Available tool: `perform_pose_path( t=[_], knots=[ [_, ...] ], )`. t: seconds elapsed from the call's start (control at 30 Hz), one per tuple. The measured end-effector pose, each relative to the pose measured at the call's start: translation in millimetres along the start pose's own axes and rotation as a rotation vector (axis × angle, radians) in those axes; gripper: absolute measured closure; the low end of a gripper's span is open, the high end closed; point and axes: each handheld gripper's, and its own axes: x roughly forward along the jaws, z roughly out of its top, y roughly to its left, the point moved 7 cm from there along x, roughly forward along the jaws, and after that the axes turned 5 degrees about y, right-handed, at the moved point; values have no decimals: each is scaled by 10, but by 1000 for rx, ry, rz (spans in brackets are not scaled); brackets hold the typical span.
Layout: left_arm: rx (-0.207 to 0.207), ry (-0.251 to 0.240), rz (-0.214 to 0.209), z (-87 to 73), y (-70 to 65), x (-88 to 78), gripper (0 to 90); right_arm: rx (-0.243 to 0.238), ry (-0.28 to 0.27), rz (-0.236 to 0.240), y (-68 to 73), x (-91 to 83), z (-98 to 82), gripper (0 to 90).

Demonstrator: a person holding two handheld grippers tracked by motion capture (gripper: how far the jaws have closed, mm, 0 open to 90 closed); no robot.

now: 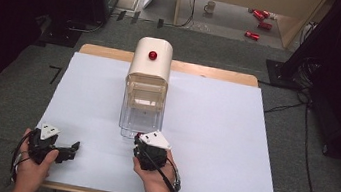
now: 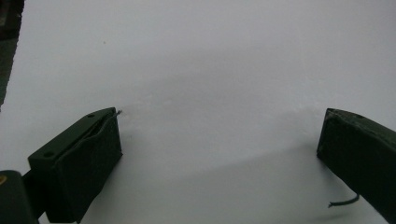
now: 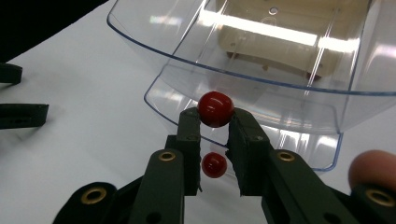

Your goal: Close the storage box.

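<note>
A cream box [image 1: 149,68] with a red button [image 1: 152,55] on top stands at the table's far middle. A clear plastic bin [image 1: 141,114] juts from its front toward me. In the right gripper view, my right gripper [image 3: 215,119] is shut on a small red ball knob [image 3: 215,108] at the front lip of the clear bin [image 3: 261,51]. A second red ball [image 3: 214,164] shows lower between the jaws, perhaps a reflection. In the high view the right gripper [image 1: 144,143] sits against the bin's front. My left gripper [image 1: 67,149] rests near the front left edge, open, and the left gripper [image 2: 219,140] has nothing between its jaws.
A white sheet [image 1: 214,132] covers the wooden table. On the floor behind the table lie red cans [image 1: 260,18] and a mug [image 1: 210,6]. Dark equipment stands at both far sides. The left gripper's jaws [image 3: 18,114] appear at the left edge of the right gripper view.
</note>
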Motion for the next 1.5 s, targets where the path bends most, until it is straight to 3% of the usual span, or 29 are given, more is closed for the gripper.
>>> perform_pose_path(
  t=[0.27, 0.8, 1.13, 1.5],
  knots=[
    [1, 1, 0, 0, 1, 0, 0, 4, -25, 10, 4, -62, 97, 764],
    [0, 0, 0, 2, 1, 0, 0, 4, -71, -5, -84, -112, 507, 777],
    [0, -2, 1, 2, 2, 2, 0, 37, -49, 3, -203, 67, 689, 779],
    [1, -1, 1, 2, 2, 1, 0, 36, -48, -18, -293, 213, 824, 780]
  ],
)
